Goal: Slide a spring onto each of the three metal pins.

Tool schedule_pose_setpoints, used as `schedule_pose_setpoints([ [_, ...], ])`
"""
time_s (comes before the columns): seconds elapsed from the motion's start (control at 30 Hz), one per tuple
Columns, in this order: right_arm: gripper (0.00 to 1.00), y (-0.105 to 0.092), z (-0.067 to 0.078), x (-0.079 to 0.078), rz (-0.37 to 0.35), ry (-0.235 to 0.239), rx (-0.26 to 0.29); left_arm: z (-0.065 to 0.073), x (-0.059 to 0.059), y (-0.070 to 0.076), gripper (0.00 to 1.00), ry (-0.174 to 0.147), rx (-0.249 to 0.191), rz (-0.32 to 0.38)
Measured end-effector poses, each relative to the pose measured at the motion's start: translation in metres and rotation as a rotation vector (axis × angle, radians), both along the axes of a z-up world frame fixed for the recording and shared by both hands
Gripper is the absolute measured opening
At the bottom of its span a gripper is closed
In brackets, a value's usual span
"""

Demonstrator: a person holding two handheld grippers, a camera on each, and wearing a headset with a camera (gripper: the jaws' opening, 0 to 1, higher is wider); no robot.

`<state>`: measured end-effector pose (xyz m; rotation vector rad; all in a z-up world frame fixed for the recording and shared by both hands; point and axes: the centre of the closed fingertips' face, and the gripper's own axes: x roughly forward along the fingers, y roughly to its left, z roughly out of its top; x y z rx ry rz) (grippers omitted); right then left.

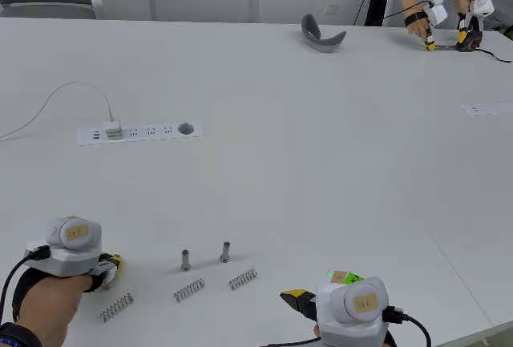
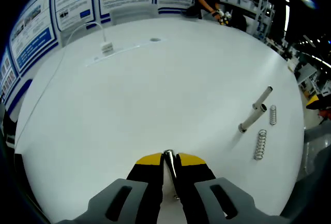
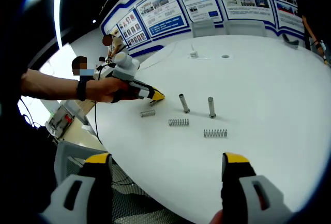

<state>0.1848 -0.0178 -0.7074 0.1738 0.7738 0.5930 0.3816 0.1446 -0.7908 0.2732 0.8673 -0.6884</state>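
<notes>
Two metal pins point(image 1: 186, 260) point(image 1: 225, 252) stand upright on the white table point(image 1: 321, 171). Three springs lie in front of them: one at the left point(image 1: 117, 307), one in the middle point(image 1: 189, 289), one at the right point(image 1: 242, 279). My left gripper point(image 1: 113, 264) hovers low, just above the left spring. In the left gripper view it point(image 2: 169, 158) is shut on a thin metal pin point(image 2: 168, 163), with the standing pins point(image 2: 253, 119) off to the right. My right gripper point(image 3: 165, 164) is open and holds nothing, right of the springs point(image 3: 215, 133) in the head view point(image 1: 298, 299).
A white power strip point(image 1: 140, 131) with a plugged-in charger and cable lies at mid-left. A grey curved object point(image 1: 322, 38) rests far back. Another person point(image 1: 449, 18) works with grippers at the far right corner. A paper label point(image 1: 485, 109) lies near the right edge.
</notes>
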Motion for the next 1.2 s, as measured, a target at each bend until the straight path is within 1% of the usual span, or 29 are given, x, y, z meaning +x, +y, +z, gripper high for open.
schedule_pose_setpoints([
  [0.03, 0.89, 0.000, 0.000, 0.000, 0.000, 0.000, 0.001, 0.000, 0.000, -0.002, 0.10, -0.018, -0.002, -0.030],
  [0.07, 0.89, 0.000, 0.000, 0.000, -0.002, 0.002, 0.003, 0.000, 0.000, -0.001, 0.09, -0.029, 0.004, -0.031],
  [0.1, 0.88, 0.000, 0.000, 0.001, -0.008, 0.006, 0.007, 0.001, 0.006, 0.001, 0.08, -0.078, 0.029, -0.042],
  [0.13, 0.88, 0.000, 0.001, 0.001, -0.011, 0.010, 0.011, 0.000, 0.005, 0.001, 0.08, -0.054, 0.018, -0.021],
  [0.17, 0.87, -0.001, 0.001, 0.002, -0.013, 0.007, 0.013, 0.001, 0.005, 0.002, 0.08, -0.038, 0.004, 0.000],
  [0.2, 0.87, -0.002, 0.002, 0.002, -0.021, 0.002, 0.014, -0.002, 0.006, 0.001, 0.08, -0.019, -0.015, 0.014],
  [0.23, 0.87, -0.003, 0.003, 0.003, -0.026, 0.000, 0.015, -0.002, 0.005, 0.002, 0.08, -0.012, -0.025, 0.019],
  [0.33, 0.87, -0.007, 0.005, 0.003, -0.043, -0.005, 0.024, 0.004, 0.005, 0.004, 0.08, -0.016, -0.066, 0.046],
  [0.37, 0.87, -0.008, 0.004, 0.002, -0.049, -0.004, 0.026, 0.007, 0.007, 0.007, 0.08, -0.019, -0.083, 0.060],
  [0.43, 0.87, -0.009, 0.003, 0.001, -0.054, -0.002, 0.028, 0.012, 0.006, 0.009, 0.08, -0.021, -0.095, 0.072],
  [0.47, 0.87, -0.010, 0.002, 0.001, -0.059, 0.000, 0.029, 0.016, 0.005, 0.009, 0.08, -0.031, -0.103, 0.080],
  [0.5, 0.87, -0.011, 0.001, 0.000, -0.063, 0.003, 0.032, 0.018, 0.006, 0.012, 0.08, -0.033, -0.105, 0.083],
  [0.63, 0.86, -0.011, 0.000, 0.000, -0.072, 0.005, 0.044, 0.023, 0.004, 0.015, 0.08, -0.035, -0.122, 0.105],
  [0.77, 0.86, -0.011, 0.001, 0.000, -0.079, 0.004, 0.046, 0.029, -0.004, 0.017, 0.08, -0.036, -0.139, 0.128],
  [0.9, 0.86, -0.011, 0.003, 0.000, -0.081, 0.000, 0.049, 0.029, -0.007, 0.019, 0.08, -0.031, -0.156, 0.143],
  [1.13, 0.86, -0.010, 0.002, -0.003, -0.081, 0.003, 0.052, 0.036, -0.018, 0.020, 0.08, -0.043, -0.155, 0.149],
  [1.2, 0.86, -0.008, 0.001, -0.004, -0.077, 0.004, 0.052, 0.038, -0.021, 0.020, 0.08, -0.047, -0.162, 0.151],
])
